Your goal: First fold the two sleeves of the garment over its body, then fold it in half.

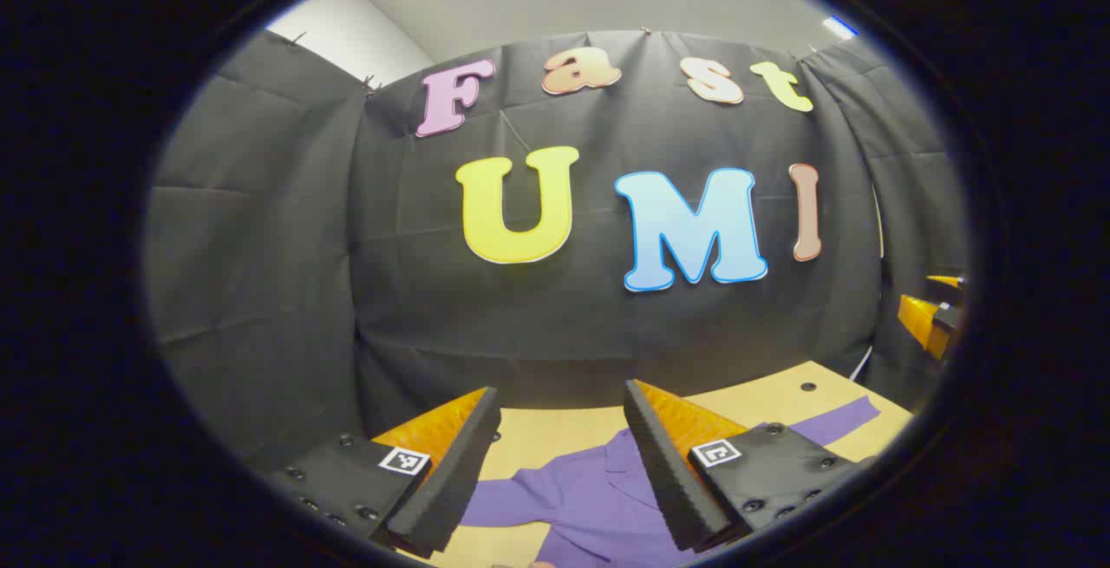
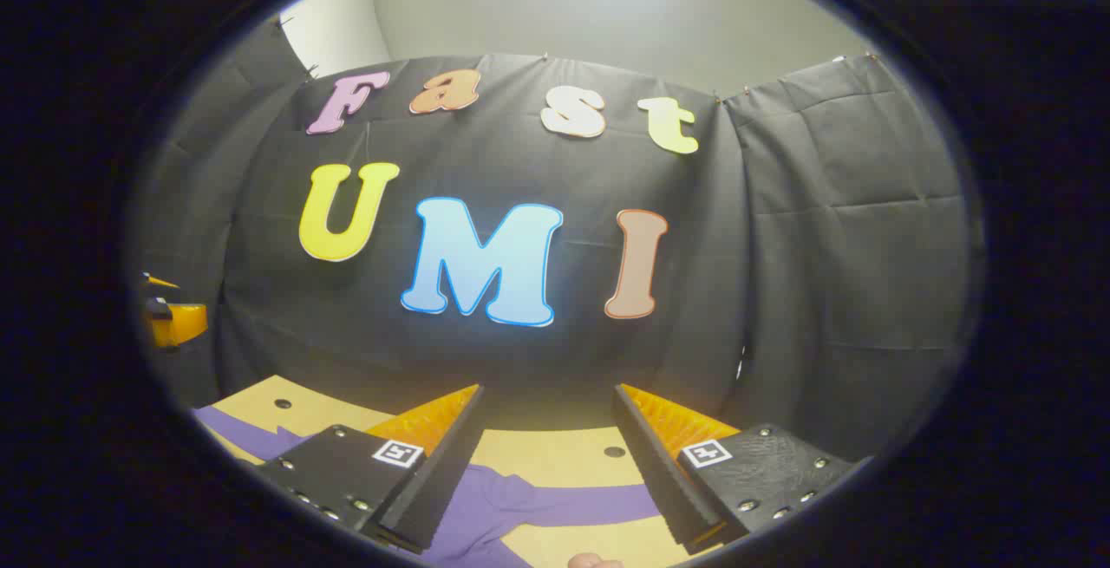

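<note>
Purple shirt point(image 1: 590, 499) laid flat on wooden table point(image 1: 555, 434), sleeves outspread; left gripper point(image 1: 562, 403) and right gripper point(image 2: 548, 399) held agape above, empty; fabric judged light, limp; best pinched at cuffs.

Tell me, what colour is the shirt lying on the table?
Plain purple long-sleeved shirt, no pattern, lying on the light wooden table. It shows best in the left gripper view.

A purple garment point(image 1: 590, 499) with a collar lies flat on the wooden desk point(image 1: 780, 399), both sleeves spread outward, one sleeve point(image 1: 837, 421) reaching toward the desk's far edge.
</note>
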The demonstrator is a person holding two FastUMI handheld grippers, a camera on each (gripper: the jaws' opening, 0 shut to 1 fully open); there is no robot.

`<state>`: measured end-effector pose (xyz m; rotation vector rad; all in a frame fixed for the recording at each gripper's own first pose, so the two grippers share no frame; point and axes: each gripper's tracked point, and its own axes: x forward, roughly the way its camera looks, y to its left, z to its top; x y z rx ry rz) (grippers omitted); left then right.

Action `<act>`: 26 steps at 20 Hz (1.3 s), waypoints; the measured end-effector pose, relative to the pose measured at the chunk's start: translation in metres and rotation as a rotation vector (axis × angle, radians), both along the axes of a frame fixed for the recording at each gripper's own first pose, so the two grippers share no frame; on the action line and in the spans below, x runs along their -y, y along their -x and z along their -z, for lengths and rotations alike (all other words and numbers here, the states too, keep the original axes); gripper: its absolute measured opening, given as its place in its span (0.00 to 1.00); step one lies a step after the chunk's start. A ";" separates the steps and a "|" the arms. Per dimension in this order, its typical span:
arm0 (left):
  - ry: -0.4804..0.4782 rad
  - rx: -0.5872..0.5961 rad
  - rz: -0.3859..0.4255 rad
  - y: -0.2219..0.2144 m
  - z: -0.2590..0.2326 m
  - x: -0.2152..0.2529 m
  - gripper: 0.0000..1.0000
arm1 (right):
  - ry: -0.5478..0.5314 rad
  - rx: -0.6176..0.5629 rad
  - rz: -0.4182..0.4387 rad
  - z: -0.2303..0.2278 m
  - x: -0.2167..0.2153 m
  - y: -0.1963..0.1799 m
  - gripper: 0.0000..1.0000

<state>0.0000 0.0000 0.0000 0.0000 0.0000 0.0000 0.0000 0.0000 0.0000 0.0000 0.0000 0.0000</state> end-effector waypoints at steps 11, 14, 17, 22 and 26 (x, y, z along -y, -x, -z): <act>0.011 0.021 -0.012 -0.011 -0.008 0.011 0.98 | -0.018 -0.040 -0.001 0.016 0.015 -0.031 0.93; 0.005 0.023 -0.020 -0.012 -0.011 0.015 0.98 | -0.017 -0.051 -0.014 0.022 0.015 -0.035 0.93; 0.010 0.017 -0.028 -0.013 -0.008 0.015 0.98 | -0.019 -0.065 -0.013 0.029 0.019 -0.038 0.93; 0.012 0.006 -0.041 -0.013 -0.006 0.016 0.98 | -0.037 -0.152 0.034 0.071 0.043 -0.053 0.93; -0.004 0.000 -0.060 -0.012 -0.007 0.013 0.98 | -0.050 -0.245 0.085 0.122 0.072 -0.067 0.93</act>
